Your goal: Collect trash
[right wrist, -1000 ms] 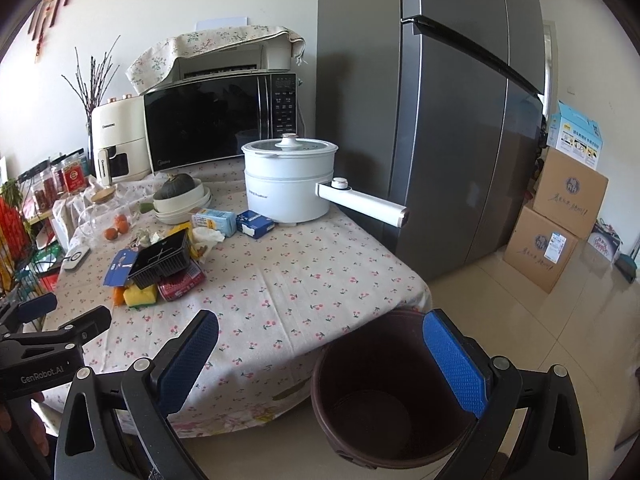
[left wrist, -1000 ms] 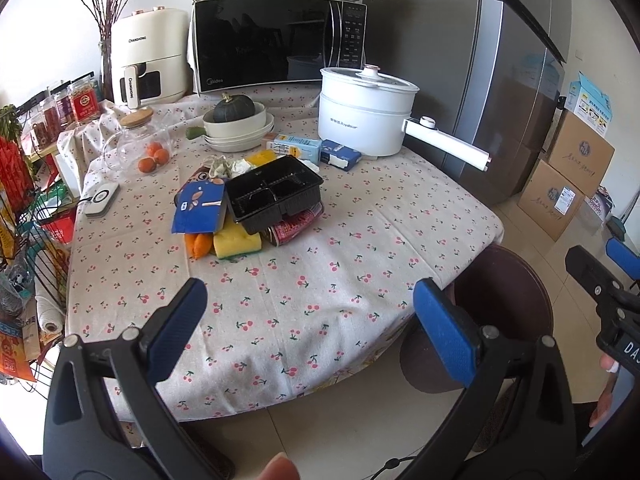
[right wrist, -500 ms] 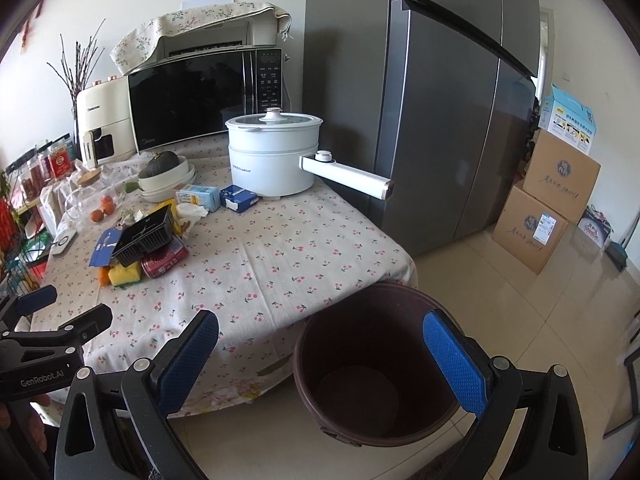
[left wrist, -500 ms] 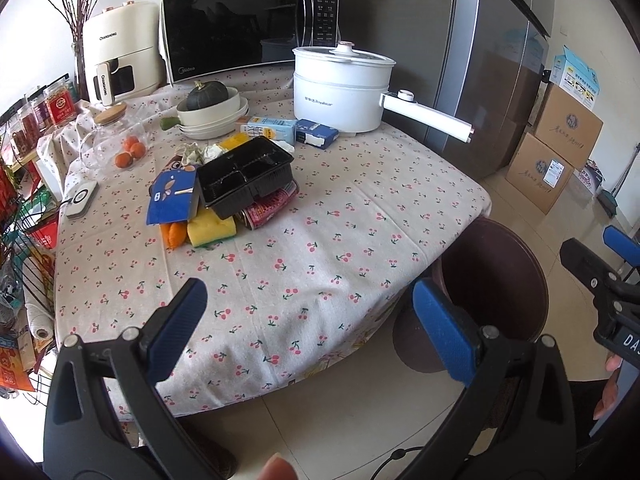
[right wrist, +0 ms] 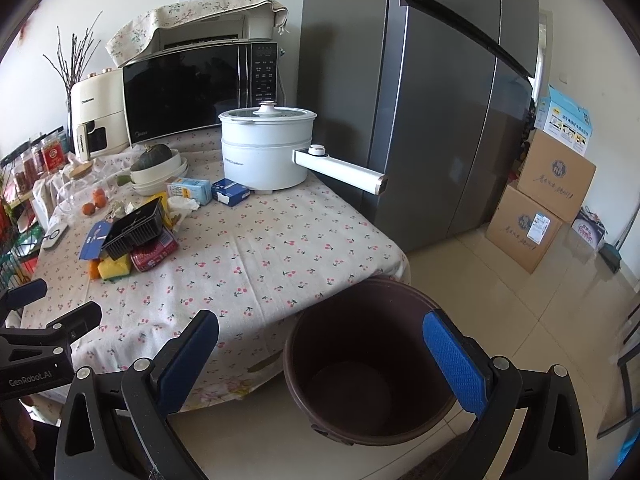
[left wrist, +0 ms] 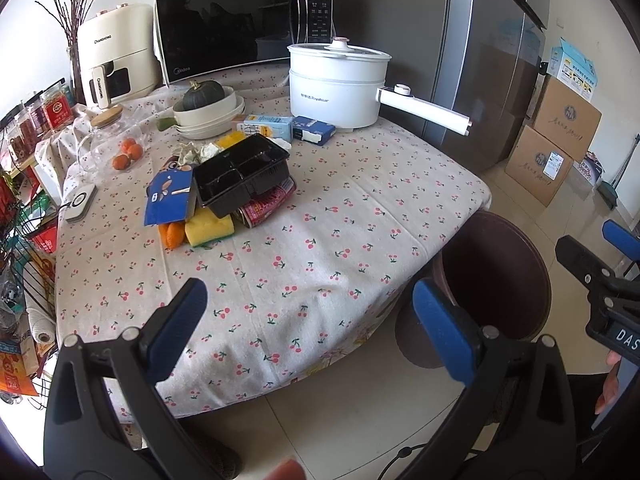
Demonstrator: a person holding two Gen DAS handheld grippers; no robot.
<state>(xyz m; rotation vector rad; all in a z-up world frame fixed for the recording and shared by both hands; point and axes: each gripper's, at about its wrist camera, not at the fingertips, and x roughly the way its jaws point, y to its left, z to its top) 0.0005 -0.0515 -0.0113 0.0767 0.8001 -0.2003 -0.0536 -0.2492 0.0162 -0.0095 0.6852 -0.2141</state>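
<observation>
Left gripper [left wrist: 306, 312]: hovering spread, empty, off the table's near edge.
Trash [left wrist: 224, 188]: lying piled toward the table's far left, ahead-left of both grippers; left looks nearer.
Bin [right wrist: 360, 328]: standing at the near right corner.
Right gripper [right wrist: 320, 344]: hanging spread, empty, over the bin.

- Left wrist view looks from off the table's [left wrist: 304, 280] near edge, facing far across it.
- Right wrist view sits further right, above the bin [right wrist: 372, 364].
- Both share table and bin.
</observation>
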